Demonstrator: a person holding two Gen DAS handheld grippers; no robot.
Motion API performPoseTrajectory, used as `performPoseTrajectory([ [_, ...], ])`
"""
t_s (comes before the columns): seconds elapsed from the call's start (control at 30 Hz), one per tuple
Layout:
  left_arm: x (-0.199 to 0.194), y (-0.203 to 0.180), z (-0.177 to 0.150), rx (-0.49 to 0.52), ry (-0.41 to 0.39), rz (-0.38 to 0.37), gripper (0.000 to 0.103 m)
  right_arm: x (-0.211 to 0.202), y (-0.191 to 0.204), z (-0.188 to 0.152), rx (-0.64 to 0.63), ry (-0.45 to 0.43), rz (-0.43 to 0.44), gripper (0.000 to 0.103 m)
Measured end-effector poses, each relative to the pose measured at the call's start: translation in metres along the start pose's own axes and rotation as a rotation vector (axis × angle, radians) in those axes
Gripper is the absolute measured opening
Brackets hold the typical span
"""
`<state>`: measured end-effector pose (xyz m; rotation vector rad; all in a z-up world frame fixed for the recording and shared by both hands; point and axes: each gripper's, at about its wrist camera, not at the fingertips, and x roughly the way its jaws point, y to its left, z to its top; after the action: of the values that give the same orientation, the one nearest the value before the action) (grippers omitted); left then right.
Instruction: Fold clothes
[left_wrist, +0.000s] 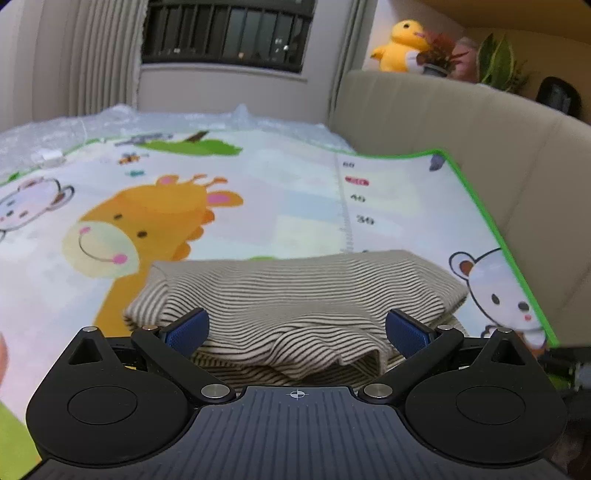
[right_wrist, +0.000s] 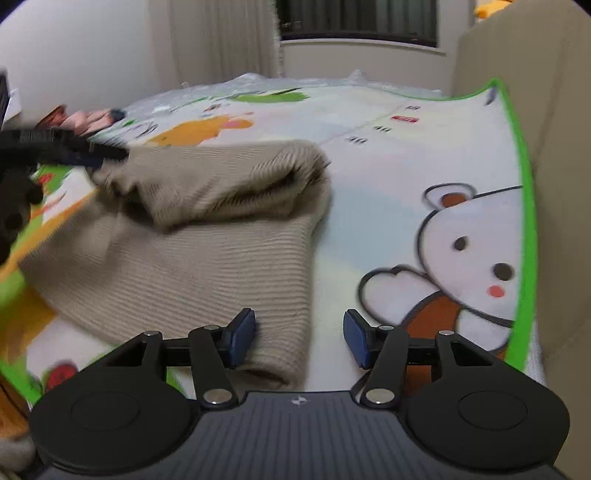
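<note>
Left wrist view: we see the striped garment (left_wrist: 295, 306) folded into a thick bundle on the play mat (left_wrist: 280, 192), right in front of the left gripper (left_wrist: 295, 330). Jaws spread wide, one blue pad on each side of the bundle's near edge, nothing pinched. Stripes read clearly here; a loose fold sags open at the near edge. Only this view shows the yellow plush duck (left_wrist: 399, 46) and potted plants (left_wrist: 439, 55) on top of the beige sofa back (left_wrist: 443, 122), plus the barred window (left_wrist: 225, 31) and curtain (left_wrist: 70, 59).

Right wrist view: heavy motion blur, so the garment (right_wrist: 192, 236) looks plain beige, stripes barely visible. Here we see it as a flat lower layer with a rolled fold on top, which the other view doesn't reveal. Right gripper (right_wrist: 299, 339) jaws spread; left pad over the garment's near corner, right pad over bare mat (right_wrist: 369, 155) near the bear print. At far left the left gripper (right_wrist: 74, 149) reaches the fold's edge, blurred; contact can't be confirmed. Clutter beyond it is unreadable.
</note>
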<state>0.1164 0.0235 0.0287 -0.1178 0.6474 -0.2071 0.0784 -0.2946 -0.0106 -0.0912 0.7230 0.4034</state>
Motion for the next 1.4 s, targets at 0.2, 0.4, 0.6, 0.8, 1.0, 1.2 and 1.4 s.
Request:
performPoseTrajectory([
  [0.2, 0.006, 0.008, -0.001, -0.004, 0.003, -0.001, 0.103, 0.007, -0.008, 0.048, 0.095, -0.093, 0.035, 0.068],
  [0.4, -0.004, 0.043, 0.011, -0.139, -0.076, 0.063, 0.103, 0.055, -0.005, 0.074, 0.186, -0.102, 0.069, 0.07],
  [0.6, 0.034, 0.074, 0.012, -0.259, 0.057, 0.041, 0.103, 0.104, -0.002, 0.088, 0.259, -0.08, 0.138, 0.047],
  [0.8, 0.048, 0.071, 0.01, -0.268, 0.094, 0.026, 0.053, 0.091, -0.004, 0.096, 0.25, -0.114, 0.179, 0.018],
  [1.0, -0.011, 0.05, 0.015, -0.221, 0.016, -0.056, 0.03, 0.027, -0.015, 0.082, 0.276, -0.193, 0.287, 0.017],
  [1.2, -0.057, 0.024, -0.011, -0.196, 0.001, -0.096, 0.03, 0.003, -0.019, 0.04, 0.304, -0.136, 0.318, 0.018],
  [1.4, -0.039, 0.036, -0.058, -0.255, 0.131, -0.036, 0.034, 0.024, -0.011, 0.006, 0.275, -0.085, 0.246, 0.021],
])
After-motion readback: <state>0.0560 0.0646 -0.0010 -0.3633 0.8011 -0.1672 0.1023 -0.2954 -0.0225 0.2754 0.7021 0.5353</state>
